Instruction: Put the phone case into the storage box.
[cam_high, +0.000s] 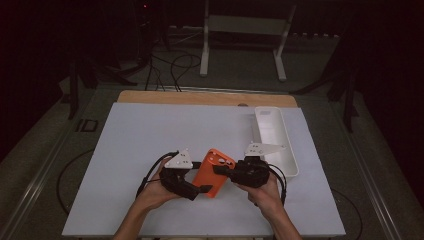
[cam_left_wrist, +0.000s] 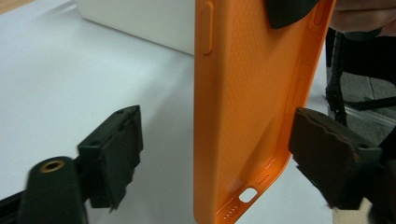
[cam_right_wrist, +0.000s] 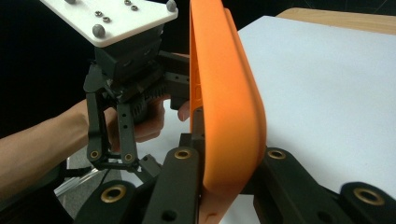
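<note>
1. Orange phone case (cam_high: 214, 172) held up above the near middle of the table (cam_high: 130, 150), clamped at 1 end by right gripper (cam_high: 231, 169), jaws tight on its rim.
2. Left gripper (cam_high: 202, 189) open, jaws straddling the case's other end; 1 pad (cam_left_wrist: 327, 154) close beside the rim, the other (cam_left_wrist: 116, 149) apart.
3. Best closed squarely on both long edges before any release.
4. White tray (cam_high: 275, 137) near the right edge, clear of the hand-over.

Right tool (cam_high: 223, 170) clamped shut; left tool (cam_high: 204, 189) gapes, jaws apart.
</note>
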